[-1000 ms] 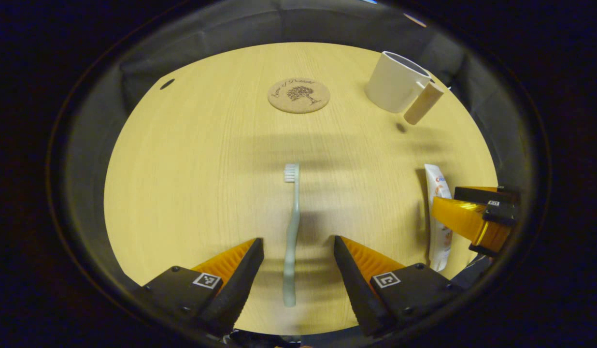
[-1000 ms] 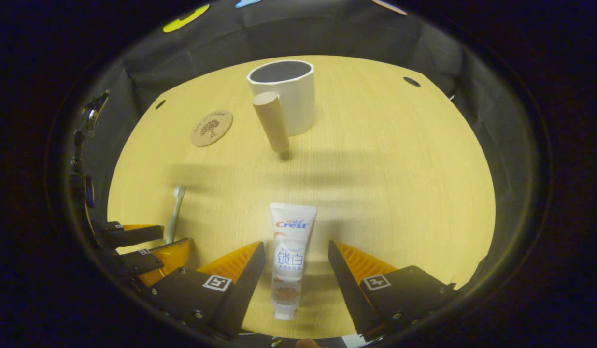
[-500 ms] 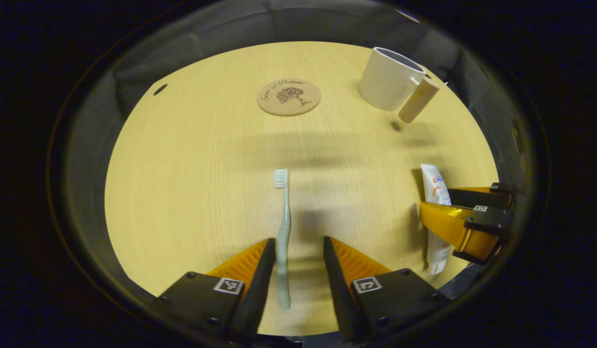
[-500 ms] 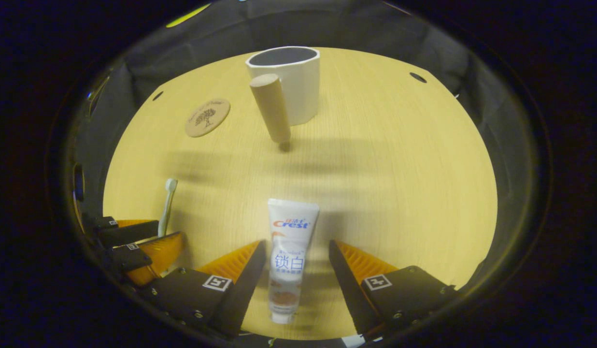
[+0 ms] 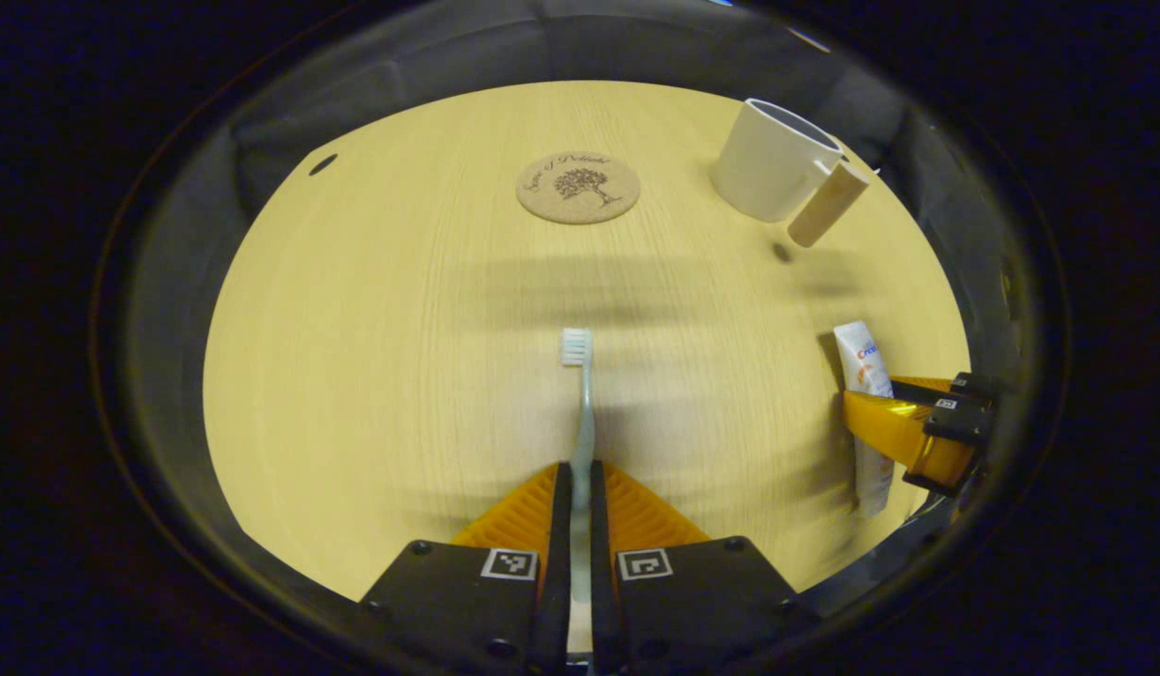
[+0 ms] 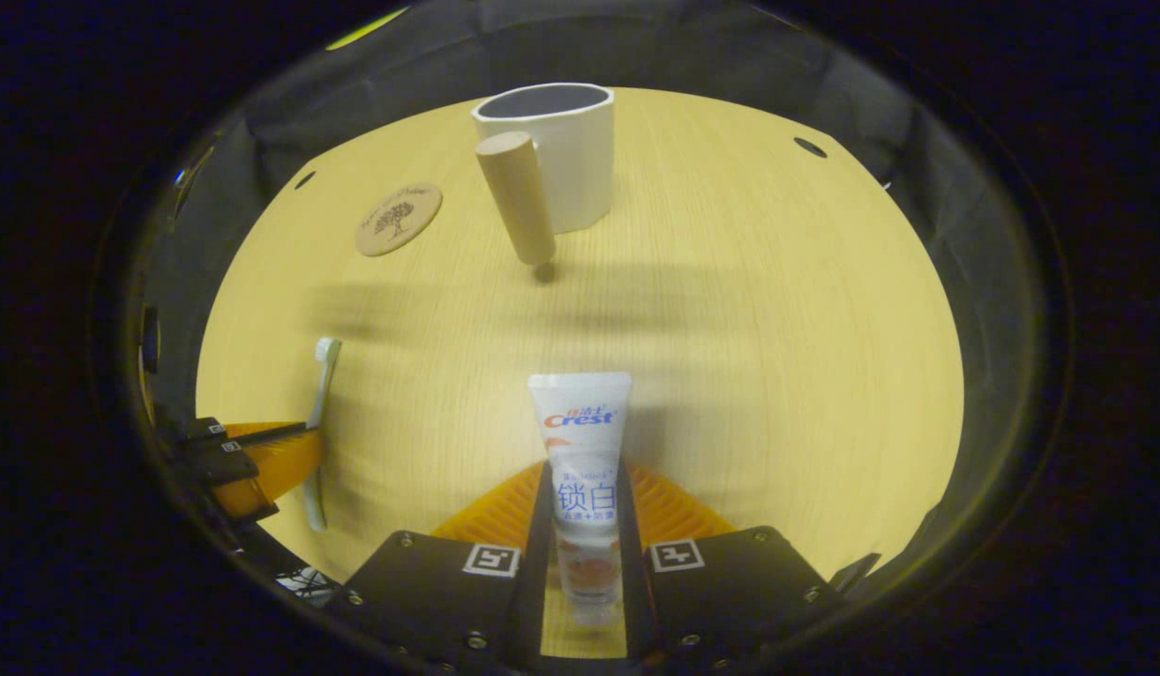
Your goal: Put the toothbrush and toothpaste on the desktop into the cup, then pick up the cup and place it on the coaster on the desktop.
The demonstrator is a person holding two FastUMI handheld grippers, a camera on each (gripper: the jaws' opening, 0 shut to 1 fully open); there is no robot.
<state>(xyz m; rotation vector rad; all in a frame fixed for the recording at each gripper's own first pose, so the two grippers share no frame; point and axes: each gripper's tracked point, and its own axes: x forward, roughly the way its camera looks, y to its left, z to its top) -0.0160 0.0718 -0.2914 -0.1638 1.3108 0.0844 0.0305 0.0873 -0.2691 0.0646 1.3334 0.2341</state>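
Observation:
In the left gripper view my left gripper (image 5: 580,469) is shut on the handle of the pale green toothbrush (image 5: 582,413), whose white bristles point away over the wooden desktop (image 5: 373,357). In the right gripper view my right gripper (image 6: 585,469) is shut on the white toothpaste tube (image 6: 582,441), cap end toward the camera. The white cup (image 6: 554,150) with its round wooden handle (image 6: 516,197) stands at the far side, also the cup (image 5: 772,160) at upper right. The cork coaster (image 5: 578,187) lies far centre; the coaster (image 6: 398,219) sits left of the cup.
Small dark holes (image 5: 323,163) (image 6: 809,146) mark the desktop near its far edge. Black cloth walls ring the table. The right gripper (image 5: 918,427) shows at the right edge of the left gripper view; the left gripper (image 6: 251,460) shows at lower left of the right gripper view.
Both grippers have closed from wide open: the left onto the toothbrush handle, the right onto the toothpaste tube. The cup and coaster have stayed in place.

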